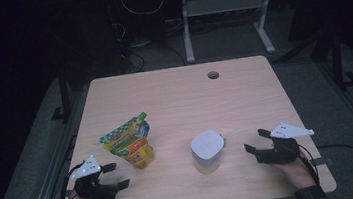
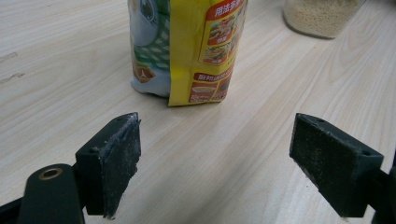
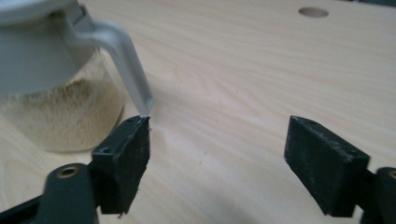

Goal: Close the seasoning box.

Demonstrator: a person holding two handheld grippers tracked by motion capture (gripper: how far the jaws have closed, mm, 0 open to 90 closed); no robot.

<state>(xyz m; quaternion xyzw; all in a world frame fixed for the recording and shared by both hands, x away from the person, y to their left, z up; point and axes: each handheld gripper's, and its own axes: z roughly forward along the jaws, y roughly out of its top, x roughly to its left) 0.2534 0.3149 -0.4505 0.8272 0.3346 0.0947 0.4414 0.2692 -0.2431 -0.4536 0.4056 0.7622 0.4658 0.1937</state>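
A yellow and green food pouch (image 1: 129, 142) stands upright on the wooden table (image 1: 179, 96), left of centre. To its right sits a clear jar (image 1: 208, 150) with a white lid, holding pale grains. My left gripper (image 1: 118, 174) rests near the front left corner, open and empty. In the left gripper view the pouch (image 2: 187, 46) stands ahead of the open gripper (image 2: 215, 154), apart from it, and the jar (image 2: 320, 16) is farther off. My right gripper (image 1: 254, 140) lies right of the jar, open. In the right gripper view the jar (image 3: 60, 93) and its grey handle (image 3: 126, 60) sit just beyond the left jaw of the gripper (image 3: 217, 158), with nothing between the jaws.
A round cable hole (image 1: 213, 75) lies near the table's far edge. Beyond the table are a white desk frame (image 1: 225, 18) and cables on a dark floor. Bare tabletop stretches between and behind the two objects.
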